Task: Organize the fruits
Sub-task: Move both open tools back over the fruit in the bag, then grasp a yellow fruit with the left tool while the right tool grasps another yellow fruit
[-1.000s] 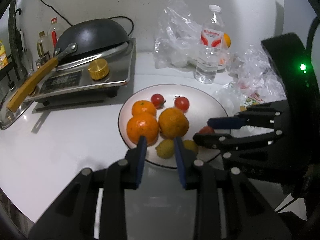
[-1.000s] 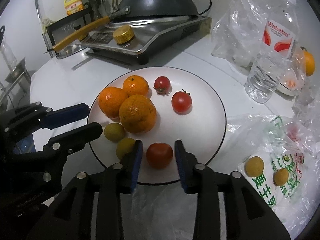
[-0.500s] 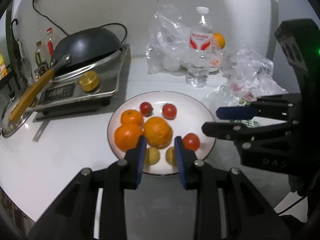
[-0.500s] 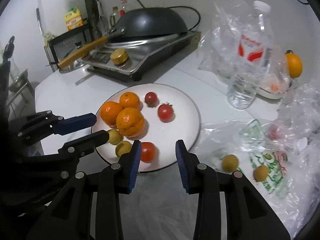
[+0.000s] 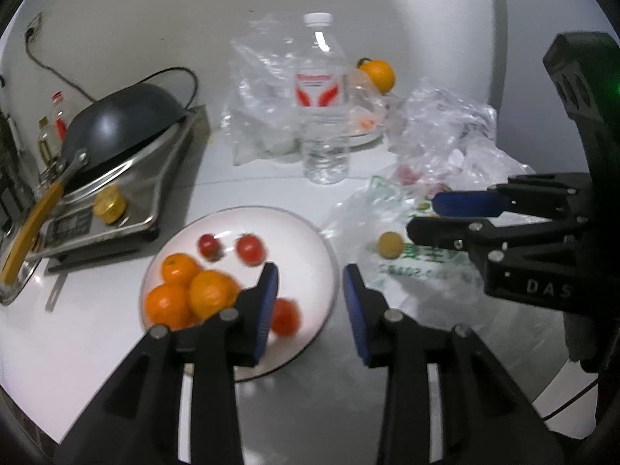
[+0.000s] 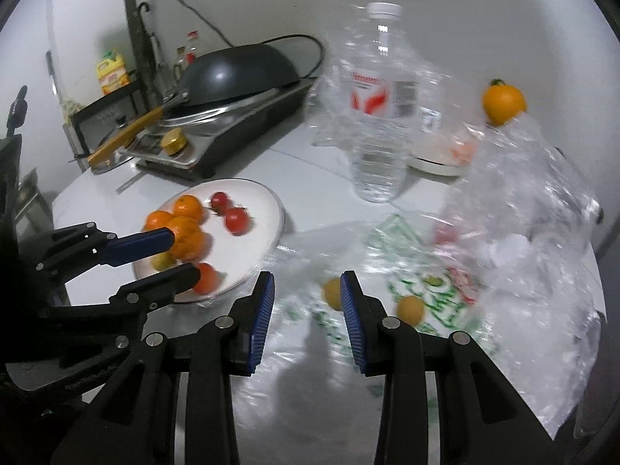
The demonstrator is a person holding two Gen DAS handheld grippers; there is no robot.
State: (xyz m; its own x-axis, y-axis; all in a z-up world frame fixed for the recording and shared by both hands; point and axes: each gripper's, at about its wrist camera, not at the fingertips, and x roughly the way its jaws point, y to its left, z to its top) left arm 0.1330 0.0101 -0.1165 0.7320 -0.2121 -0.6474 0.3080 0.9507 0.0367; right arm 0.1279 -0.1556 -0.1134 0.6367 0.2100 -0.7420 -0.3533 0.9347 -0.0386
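Observation:
A white plate (image 5: 310, 248) (image 6: 267, 201) holds three oranges (image 5: 209, 290), three red tomatoes (image 5: 250, 248) and small yellow fruits (image 6: 162, 261). Two small yellow fruits (image 6: 332, 293) (image 6: 410, 309) lie on a printed plastic bag (image 6: 422, 271); one shows in the left wrist view (image 5: 390, 245). My left gripper (image 5: 310, 271) is open and empty above the plate's right edge. My right gripper (image 6: 308, 279) is open and empty, just left of the nearer yellow fruit on the bag. An orange fruit (image 5: 379, 73) (image 6: 503, 104) sits at the back.
A water bottle (image 5: 321, 116) stands behind the plate. A black wok (image 5: 124, 124) sits on a cooker (image 5: 128, 197) at the left. Crumpled clear bags (image 5: 445, 128) and a small dish (image 6: 441, 159) lie at the back right. Bottles and a rack (image 6: 112, 89) stand far left.
Both grippers have pulled back from the plate and swung right. The right gripper let go of the red tomato on the plate and now hovers over the printed bag.

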